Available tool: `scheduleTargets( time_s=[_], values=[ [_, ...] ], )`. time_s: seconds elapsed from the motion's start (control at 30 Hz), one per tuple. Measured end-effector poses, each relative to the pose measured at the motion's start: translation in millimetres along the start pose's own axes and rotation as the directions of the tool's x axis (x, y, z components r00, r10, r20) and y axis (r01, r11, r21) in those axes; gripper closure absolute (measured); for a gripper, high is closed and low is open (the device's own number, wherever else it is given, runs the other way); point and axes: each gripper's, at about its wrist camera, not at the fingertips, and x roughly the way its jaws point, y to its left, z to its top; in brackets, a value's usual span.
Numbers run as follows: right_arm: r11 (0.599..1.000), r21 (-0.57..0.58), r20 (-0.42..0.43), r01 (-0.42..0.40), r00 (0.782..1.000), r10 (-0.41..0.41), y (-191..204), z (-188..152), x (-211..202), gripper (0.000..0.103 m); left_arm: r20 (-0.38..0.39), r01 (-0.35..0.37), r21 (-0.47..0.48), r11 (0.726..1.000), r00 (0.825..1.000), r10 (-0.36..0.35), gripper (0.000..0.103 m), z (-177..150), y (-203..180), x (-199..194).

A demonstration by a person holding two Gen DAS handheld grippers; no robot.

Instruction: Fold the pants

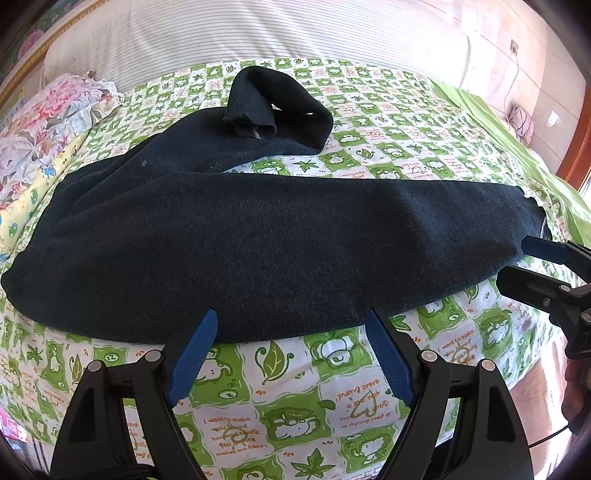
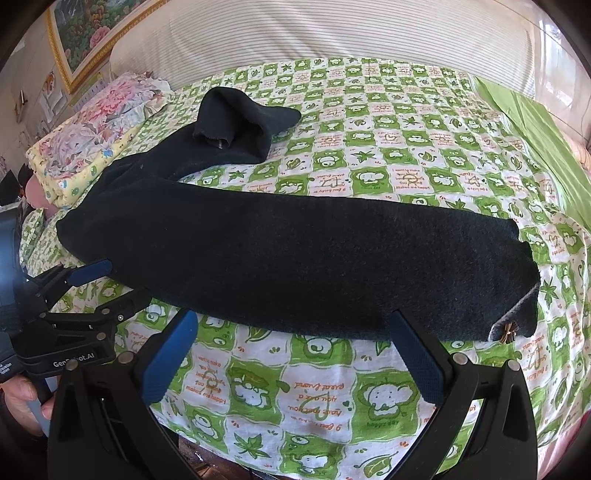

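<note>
We log the scene from left to right. At 9 o'clock in the left wrist view a floral pillow (image 1: 44, 125) lies at the edge of the bed, on the green-and-white printed sheet (image 1: 295, 398). The dark pants (image 1: 258, 240) lie on the sheet across the middle of the bed. One leg runs flat from 9 o'clock to 3 o'clock. The other leg (image 1: 280, 110) trails off toward 12 o'clock, and its end is doubled back over itself with the open cuff facing us.

Left tool (image 1: 291, 325): jaws spread wide, holding nothing. The tips of its blue fingers (image 1: 195, 354) sit at the near edge of the flat leg, at 6 o'clock; we cannot tell whether they touch the cloth.

Right tool (image 2: 295, 325): also spread wide and empty, its tips at the near edge of the same leg. In the right wrist view the cuff end of that leg (image 2: 517, 295) lies at 3 o'clock, with a small tan mark near its corner. In the left wrist view the right tool shows at 3 o'clock, one blue tip just beside the leg's end.

At 12 o'clock a striped headboard (image 2: 332, 33) backs the bed.
</note>
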Motion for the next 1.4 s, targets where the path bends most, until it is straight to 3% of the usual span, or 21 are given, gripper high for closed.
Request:
scheduleTargets(
  time_s=[0.77, 1.13, 1.4],
  values=[
    [0.999, -0.021, 0.025, -0.030, 0.999, 0.031, 6.0, 21.2, -0.6, 0.000, 0.009, 0.006, -0.037, 0.999, 1.000, -0.005, 0.020, 8.6, 18.4, -3.4],
    [0.996, -0.054, 0.020, -0.066, 0.998, 0.067, 20.6, 47.2, 13.4, 0.000, 0.023, -0.017, -0.065, 0.998, 1.000, 0.018, 0.020, 28.5, 42.8, -1.3],
    [0.984, -0.132, 0.060, -0.121, 0.990, 0.130, 47.8, 87.6, 25.6, 0.001, 0.046, -0.077, -0.079, 0.994, 0.996, 0.080, 0.020, 54.4, 76.4, 0.6]
  ],
)
